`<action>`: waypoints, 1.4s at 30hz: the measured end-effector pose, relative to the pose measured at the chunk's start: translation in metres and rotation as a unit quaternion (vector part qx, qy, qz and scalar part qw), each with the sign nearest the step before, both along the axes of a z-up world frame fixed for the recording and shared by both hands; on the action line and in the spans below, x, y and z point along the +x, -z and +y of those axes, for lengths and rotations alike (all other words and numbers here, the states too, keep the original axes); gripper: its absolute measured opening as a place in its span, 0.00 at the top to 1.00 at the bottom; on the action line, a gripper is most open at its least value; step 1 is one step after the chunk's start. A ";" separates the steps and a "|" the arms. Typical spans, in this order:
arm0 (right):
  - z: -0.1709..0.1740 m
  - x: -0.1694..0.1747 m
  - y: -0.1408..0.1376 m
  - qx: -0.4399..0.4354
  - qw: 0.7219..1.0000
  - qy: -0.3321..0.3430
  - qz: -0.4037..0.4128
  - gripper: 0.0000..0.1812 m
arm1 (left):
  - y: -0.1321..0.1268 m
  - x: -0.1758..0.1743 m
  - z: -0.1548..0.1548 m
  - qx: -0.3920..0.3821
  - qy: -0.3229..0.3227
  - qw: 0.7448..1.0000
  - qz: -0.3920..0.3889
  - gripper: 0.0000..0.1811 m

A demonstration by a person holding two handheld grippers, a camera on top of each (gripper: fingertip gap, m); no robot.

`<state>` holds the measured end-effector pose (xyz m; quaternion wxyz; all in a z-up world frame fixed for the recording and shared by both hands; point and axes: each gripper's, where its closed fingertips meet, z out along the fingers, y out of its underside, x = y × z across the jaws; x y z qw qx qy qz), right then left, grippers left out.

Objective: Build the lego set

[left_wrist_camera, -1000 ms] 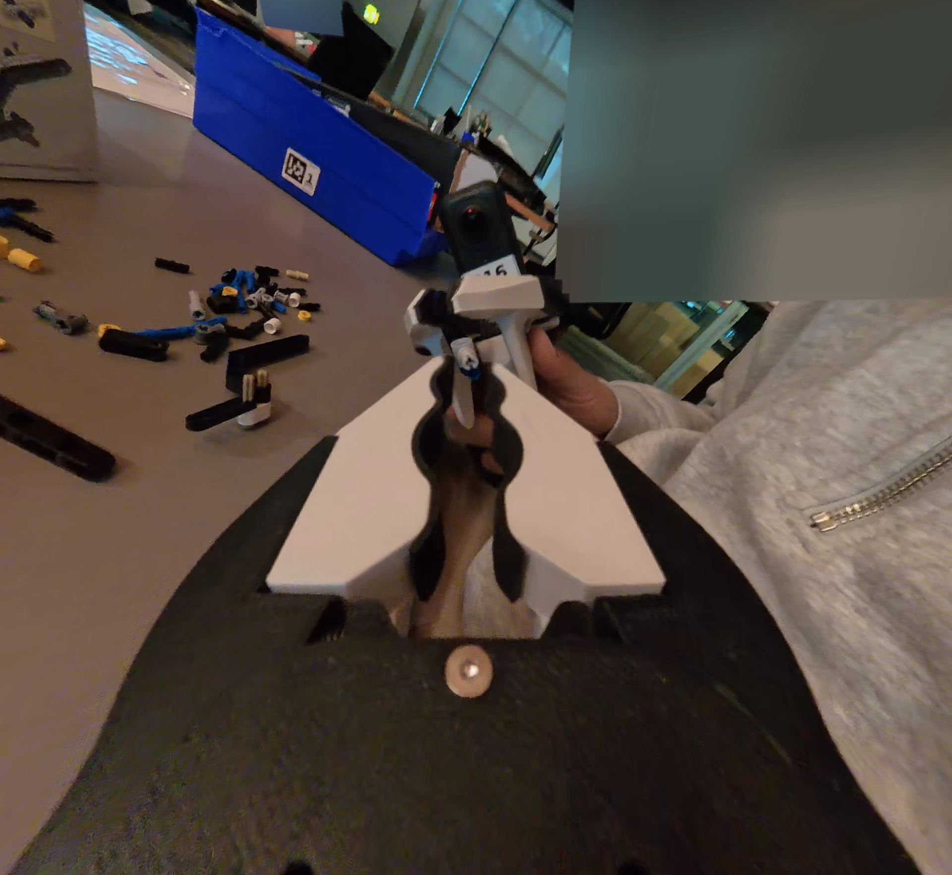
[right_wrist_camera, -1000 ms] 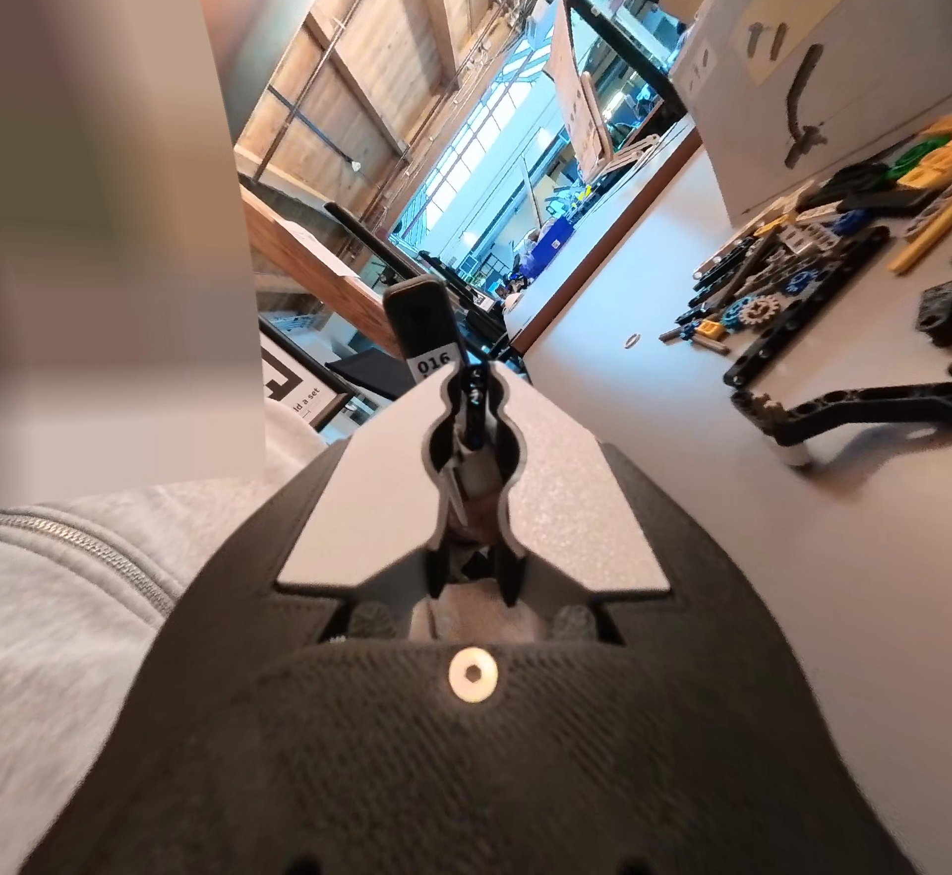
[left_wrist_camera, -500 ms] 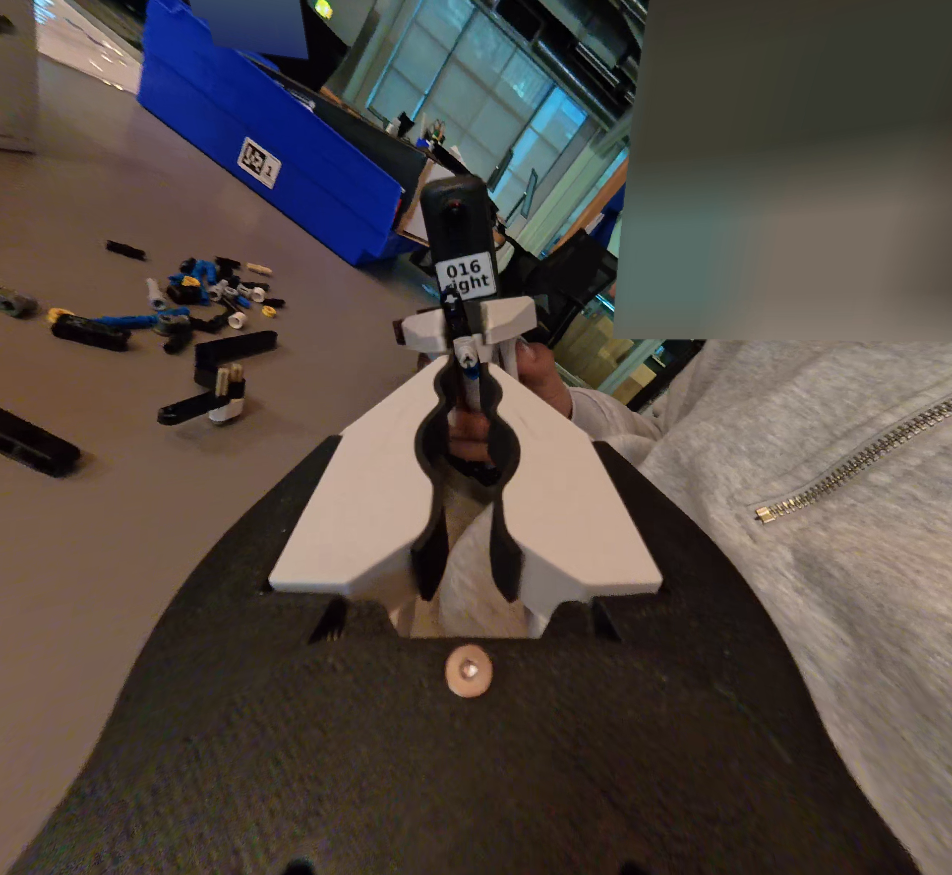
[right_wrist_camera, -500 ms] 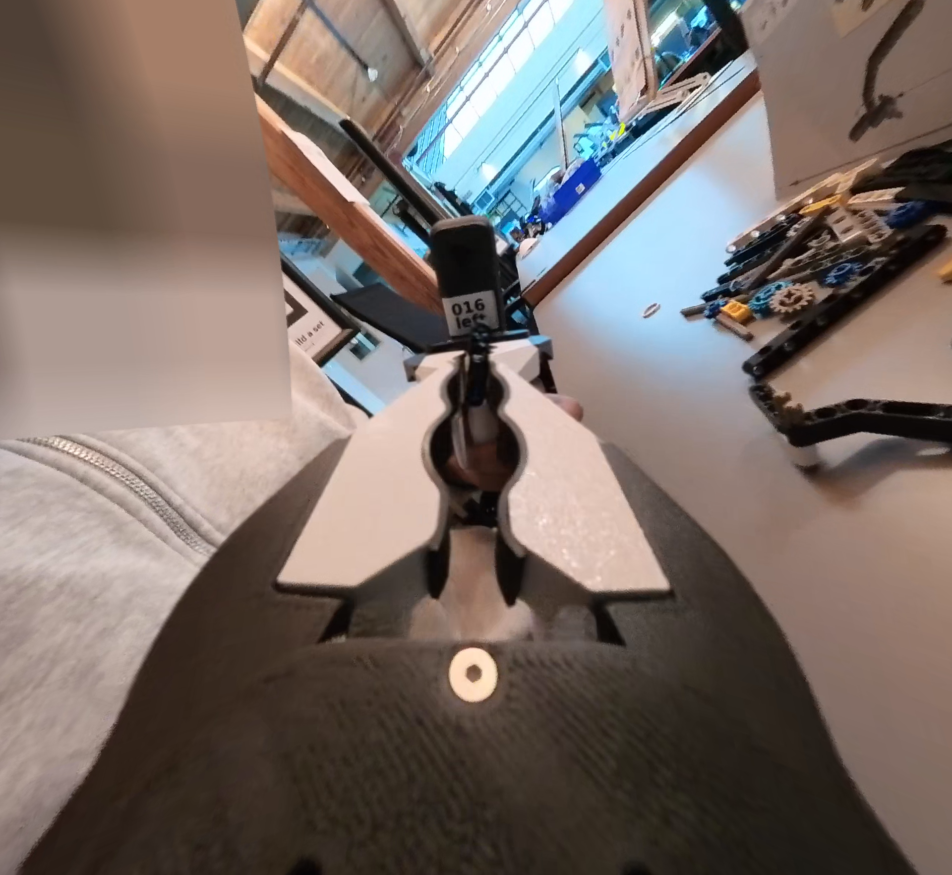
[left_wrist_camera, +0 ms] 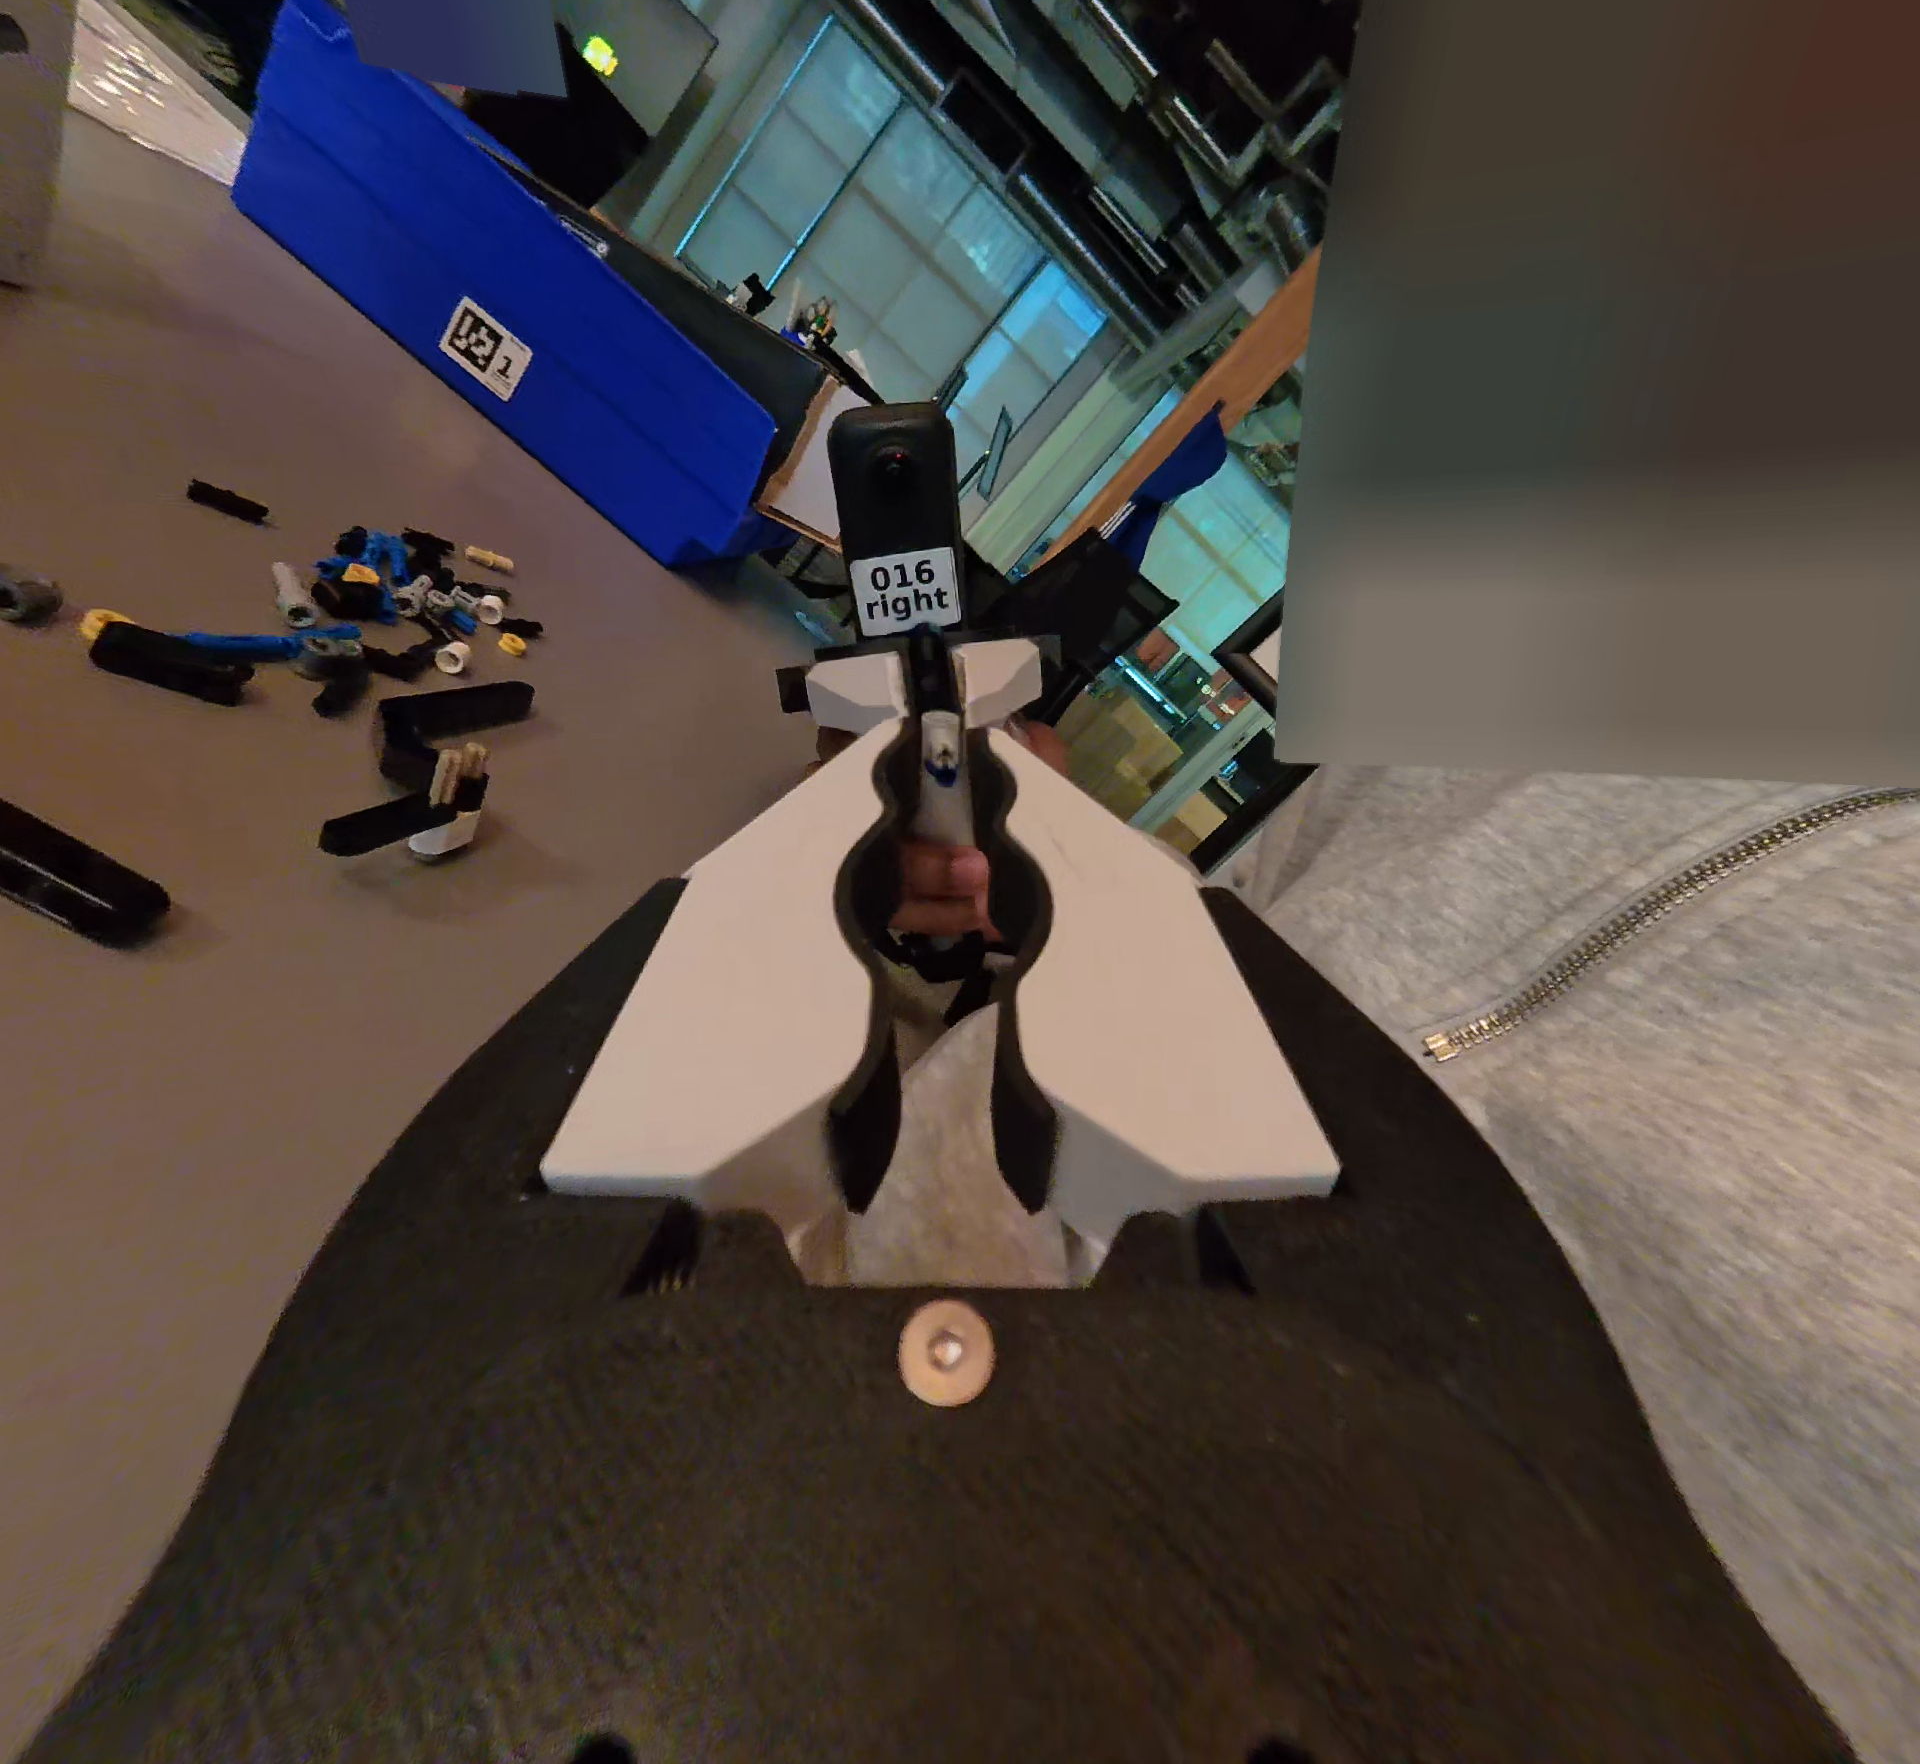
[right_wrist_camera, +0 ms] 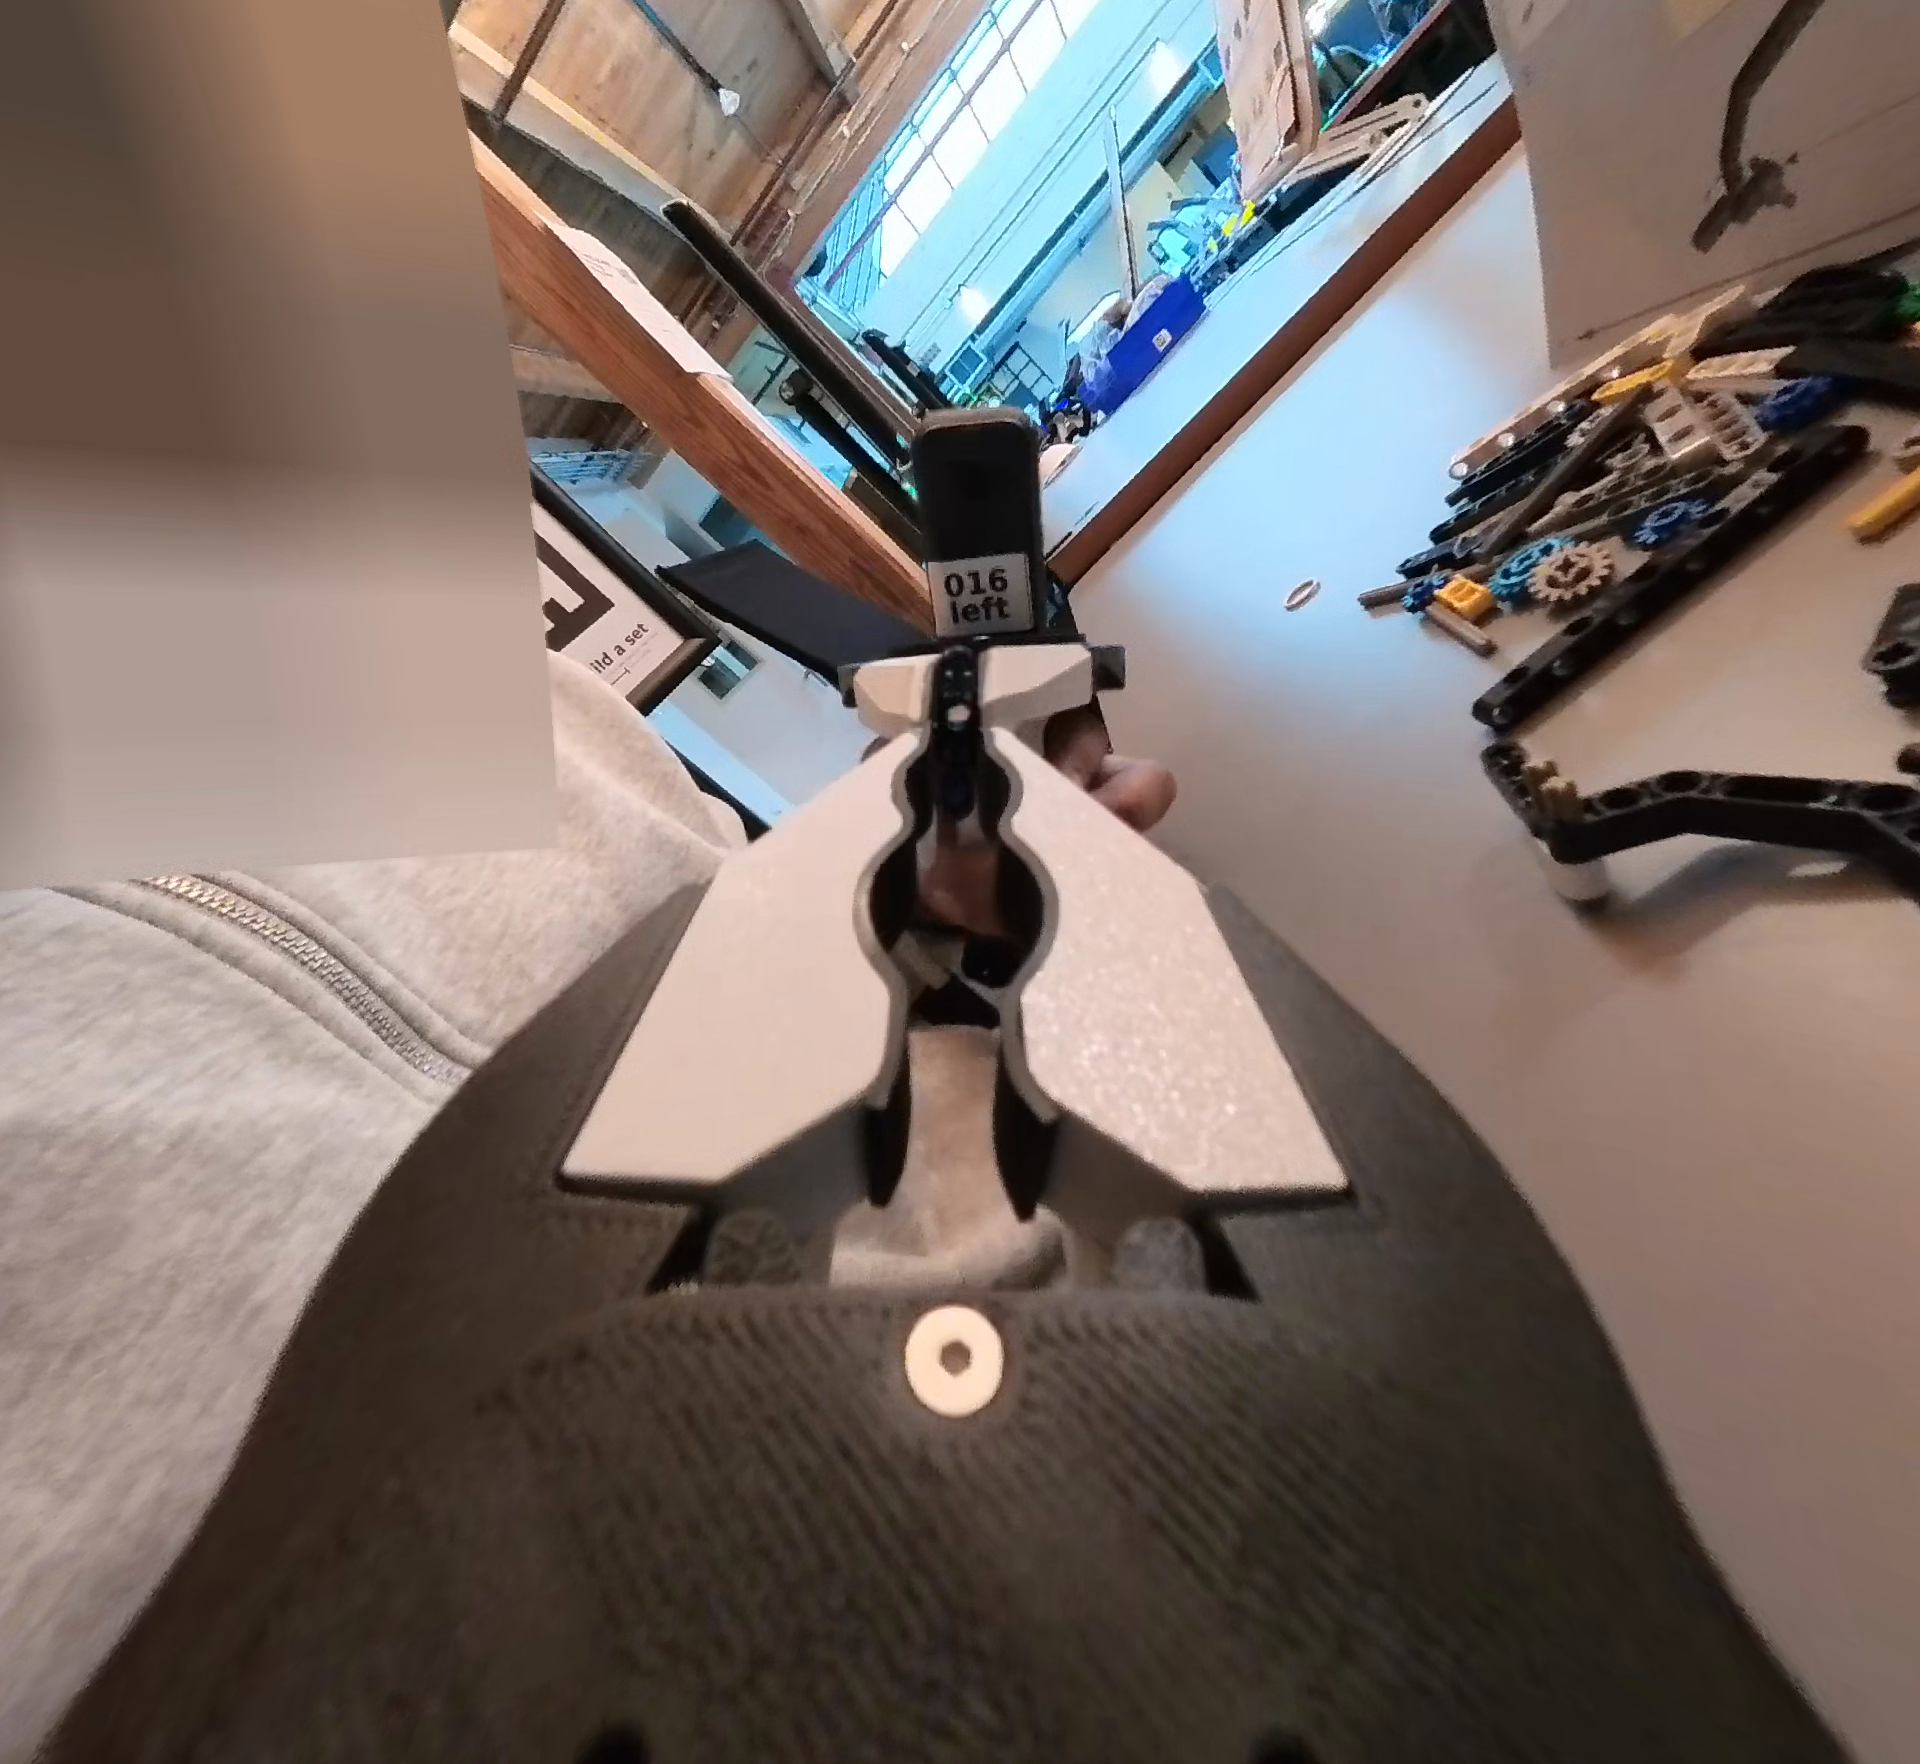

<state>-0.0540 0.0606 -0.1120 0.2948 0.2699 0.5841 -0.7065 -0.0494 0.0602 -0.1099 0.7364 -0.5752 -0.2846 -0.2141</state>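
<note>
Left wrist view, far left: loose lego pieces (left_wrist_camera: 343,634) scattered on grey tabletop (left_wrist_camera: 260,1039), well apart from both grippers; black angled beam (left_wrist_camera: 436,722) nearest, blue bin (left_wrist_camera: 499,301) behind.

Centre: left gripper (left_wrist_camera: 940,779) raised off tabletop, closed on small white piece with blue mark (left_wrist_camera: 940,774), long axis running straight ahead along the fingers. Right gripper (left_wrist_camera: 920,686) dead ahead, nose to nose, tips all but touching.

Right wrist view: right gripper (right_wrist_camera: 956,758) pinched shut on thin dark piece (right_wrist_camera: 956,727), same forward axis, aimed at the opposing tips. Black frame (right_wrist_camera: 1704,810) and gears (right_wrist_camera: 1558,571) lying off to the right.

Judged: joining the two held pieces end to end; depends on keeping axes in line.

Hidden: contact point masked by fingers; exact shapes of both pieces unclear; mated or apart, cannot tell.
</note>
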 end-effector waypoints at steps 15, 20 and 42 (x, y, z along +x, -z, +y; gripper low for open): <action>0.000 0.002 0.005 0.019 1.000 -0.006 0.006 0.98 | 0.011 0.004 0.006 -0.031 0.026 0.999 -0.023 0.98; 0.000 0.003 0.005 0.024 1.000 -0.007 0.018 0.98 | 0.011 0.005 0.007 -0.023 0.037 0.998 -0.044 0.97; -0.001 0.015 0.017 0.086 0.994 -0.038 0.060 0.97 | 0.022 0.017 0.011 -0.059 0.096 0.988 -0.103 0.97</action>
